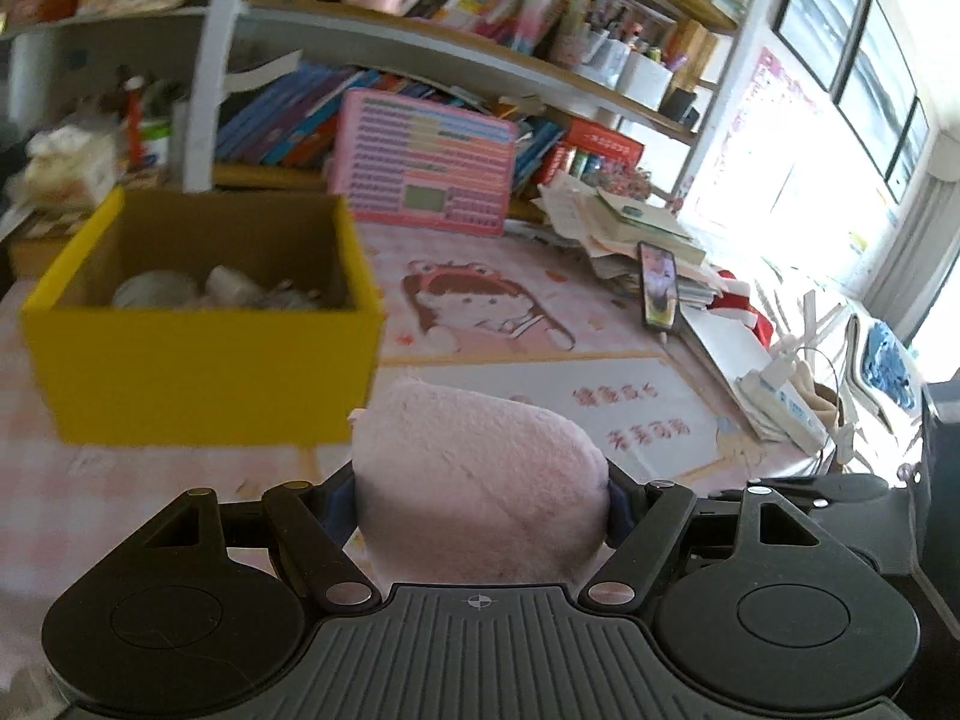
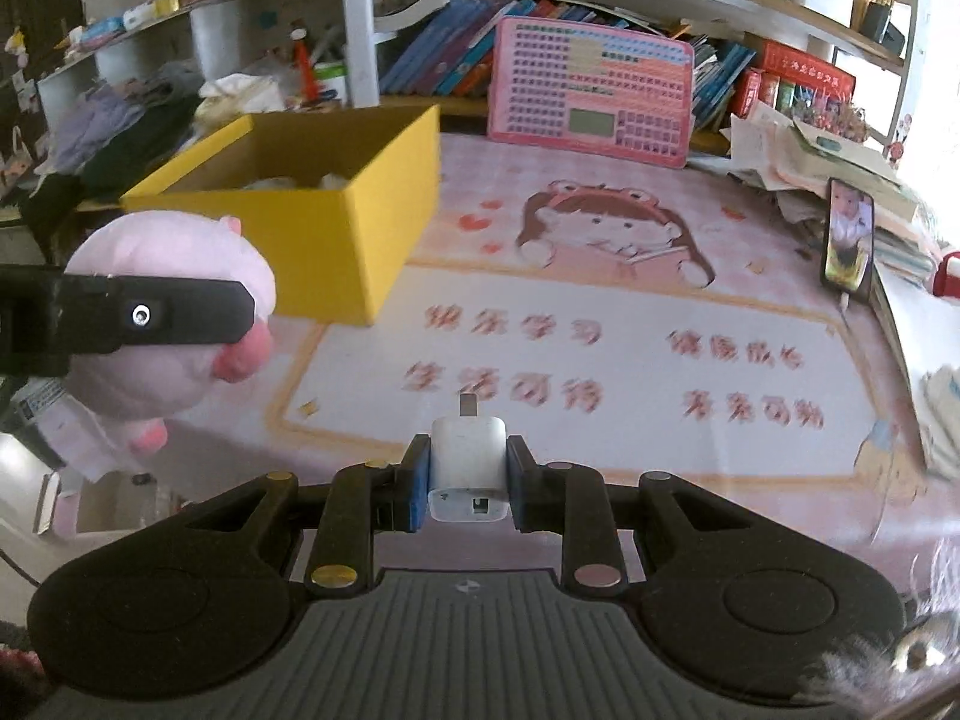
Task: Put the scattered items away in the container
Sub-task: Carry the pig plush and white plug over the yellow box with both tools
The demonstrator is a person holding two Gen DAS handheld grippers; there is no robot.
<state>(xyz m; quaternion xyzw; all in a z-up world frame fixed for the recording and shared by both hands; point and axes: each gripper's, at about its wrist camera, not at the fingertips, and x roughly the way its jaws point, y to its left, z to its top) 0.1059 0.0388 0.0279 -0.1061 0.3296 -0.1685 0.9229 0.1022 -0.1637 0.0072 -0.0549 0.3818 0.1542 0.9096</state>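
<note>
Between right tongs (image 2: 468, 468), a pinched white charger (image 2: 468, 462), plug forward; left tongs (image 1: 483, 489) clamping pink plush (image 1: 480, 480).

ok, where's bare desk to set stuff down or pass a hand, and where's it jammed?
Free: the pink desk mat between the yellow box and the propped phone, from the pink keyboard toy forward to the grippers. Crowded: the paper pile along the right edge, clothes left of the box. The box already holds items but has room.
</note>
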